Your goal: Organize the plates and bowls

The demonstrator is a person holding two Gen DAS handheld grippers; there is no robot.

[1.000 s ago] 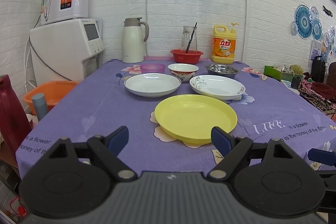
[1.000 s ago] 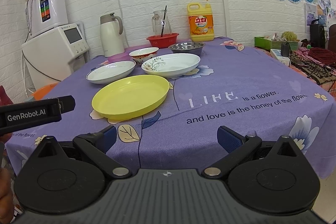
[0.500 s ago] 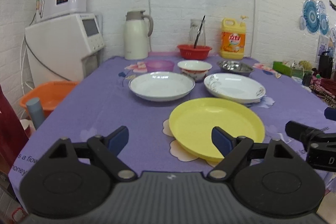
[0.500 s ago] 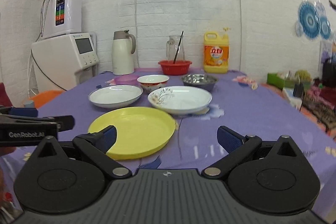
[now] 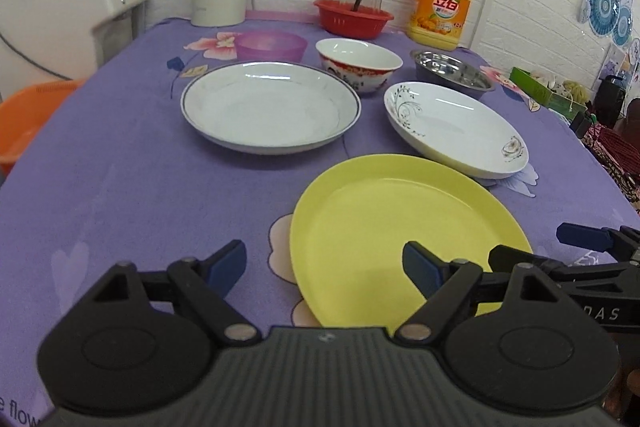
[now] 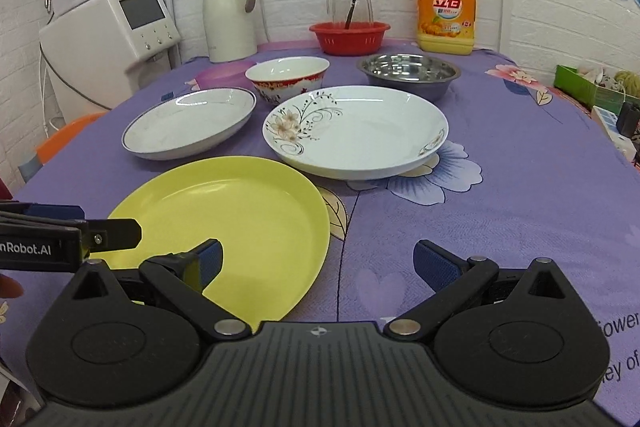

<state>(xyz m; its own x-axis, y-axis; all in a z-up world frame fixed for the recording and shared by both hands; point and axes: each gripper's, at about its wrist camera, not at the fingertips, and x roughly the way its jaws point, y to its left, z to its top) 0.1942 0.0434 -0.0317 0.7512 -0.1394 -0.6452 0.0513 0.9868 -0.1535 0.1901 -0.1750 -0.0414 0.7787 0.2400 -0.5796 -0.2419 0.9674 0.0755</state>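
Plates and bowls sit apart on the counter [image 5: 120, 187]. Both tools, left tool [image 5: 324, 263] and right tool [image 6: 318, 261], stand wide open, empty, over the yellow plate [image 5: 404, 231], touching nothing. It looks light, stiff plastic; pinch its near rim. Beyond, the white plate [image 5: 270, 107] and floral plate [image 6: 356, 131] look ceramic, heavier, slippery, breakable.

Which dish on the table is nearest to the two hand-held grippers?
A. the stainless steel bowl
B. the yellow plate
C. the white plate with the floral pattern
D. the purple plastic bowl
B: the yellow plate lies right in front of both hand-held grippers, while the other dishes sit farther back on the purple tablecloth.
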